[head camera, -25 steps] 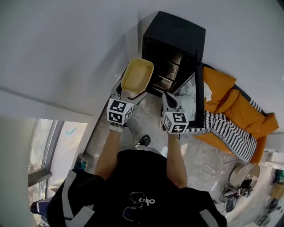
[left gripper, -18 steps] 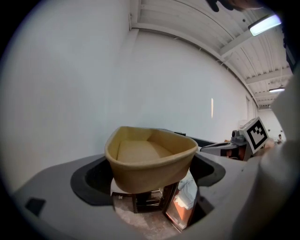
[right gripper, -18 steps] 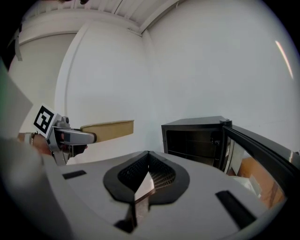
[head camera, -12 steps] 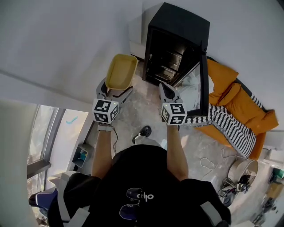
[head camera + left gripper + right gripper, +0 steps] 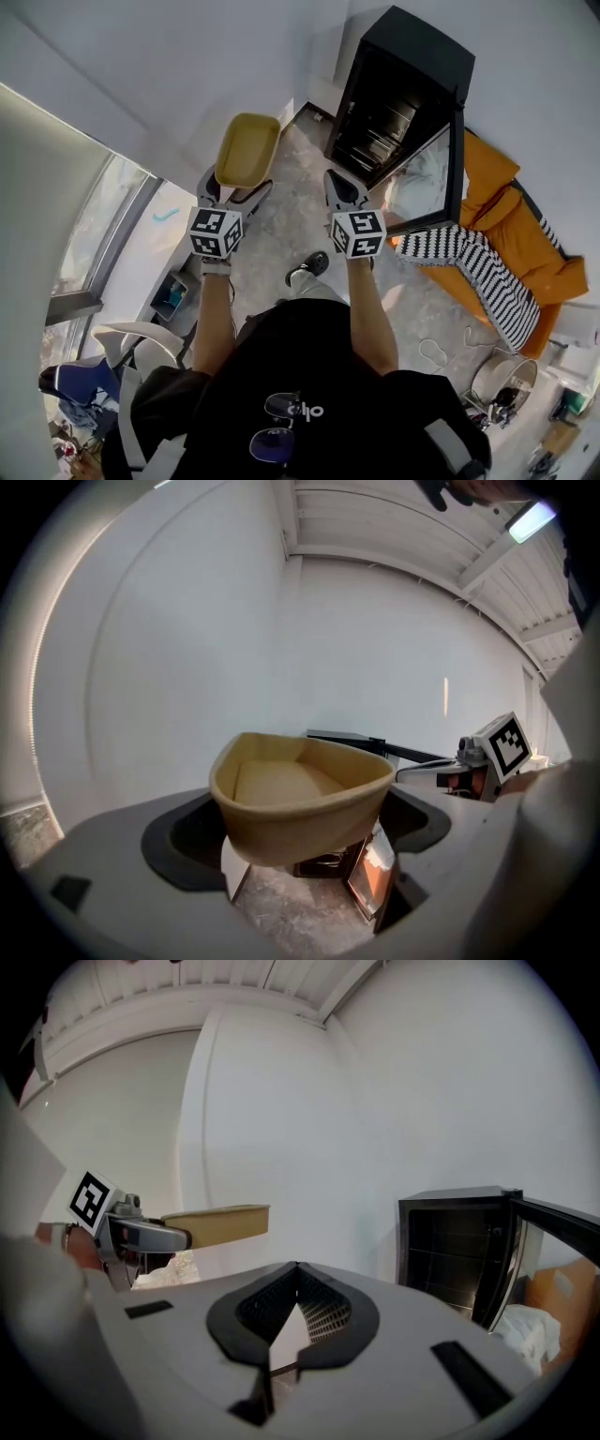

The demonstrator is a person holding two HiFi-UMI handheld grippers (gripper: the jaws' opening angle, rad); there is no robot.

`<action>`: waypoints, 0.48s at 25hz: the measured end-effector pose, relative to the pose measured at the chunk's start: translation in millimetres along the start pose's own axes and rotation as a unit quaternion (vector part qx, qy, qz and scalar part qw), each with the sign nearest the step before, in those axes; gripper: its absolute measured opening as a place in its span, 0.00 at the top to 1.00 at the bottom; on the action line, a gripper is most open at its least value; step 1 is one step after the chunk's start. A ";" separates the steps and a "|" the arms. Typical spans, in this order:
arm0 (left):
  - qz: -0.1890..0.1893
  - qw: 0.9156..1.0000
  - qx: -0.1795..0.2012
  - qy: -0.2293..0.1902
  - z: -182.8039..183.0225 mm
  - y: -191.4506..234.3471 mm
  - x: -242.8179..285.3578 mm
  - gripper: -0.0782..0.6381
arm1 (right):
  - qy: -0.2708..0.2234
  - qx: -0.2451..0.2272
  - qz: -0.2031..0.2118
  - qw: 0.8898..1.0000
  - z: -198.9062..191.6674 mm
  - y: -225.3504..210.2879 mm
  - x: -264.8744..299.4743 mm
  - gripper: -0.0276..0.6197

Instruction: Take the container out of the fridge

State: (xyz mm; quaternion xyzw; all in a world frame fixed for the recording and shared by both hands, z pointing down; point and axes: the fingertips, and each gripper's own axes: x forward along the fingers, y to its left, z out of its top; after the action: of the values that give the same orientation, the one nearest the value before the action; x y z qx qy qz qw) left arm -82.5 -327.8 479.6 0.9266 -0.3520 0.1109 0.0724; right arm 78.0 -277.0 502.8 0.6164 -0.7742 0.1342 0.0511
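Holding the yellow container [image 5: 247, 148] in the left gripper [image 5: 232, 188], we log it as clear of the fridge [image 5: 405, 89]. It hangs in the air over the speckled floor [image 5: 298, 211], to the left of the cabinet and near the white wall [image 5: 169, 75].

Left gripper view: the jaws stand moderately apart, with the container's near end seated between them and gripped. The tub sits roughly level, rim up. Its interior looks bare.

Right gripper [image 5: 338, 186]: in its own view the jaws are closed tip to tip with nothing between them. It is held beside the left one, apart from the container, and points toward the fridge.

The fridge is black and its interior is dark, with shelf lines faintly visible. Its door [image 5: 439, 178] stands open, swung out to the right. Beyond the door we see an orange sofa [image 5: 514, 234] with a black-and-white striped cloth [image 5: 469, 264] lying on it.
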 end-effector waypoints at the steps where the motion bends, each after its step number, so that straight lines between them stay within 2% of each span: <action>1: 0.007 1.000 -0.003 -0.002 -2.5 0.4 -12.4 0.18 | -0.001 -0.003 0.007 1.000 -0.9 10.0 -3.9 0.95; 12: 0.061 0.998 -0.025 -0.002 -44.7 -18.4 -141.9 0.18 | 0.002 -0.024 0.071 0.997 -25.3 109.1 -59.6 0.95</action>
State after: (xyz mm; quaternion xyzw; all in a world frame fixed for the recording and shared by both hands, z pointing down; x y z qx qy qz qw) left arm -180.3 -214.4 485.4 0.9016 -0.4107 0.1041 0.0876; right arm -15.8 -191.8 496.7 0.5586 -0.8187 0.1199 0.0578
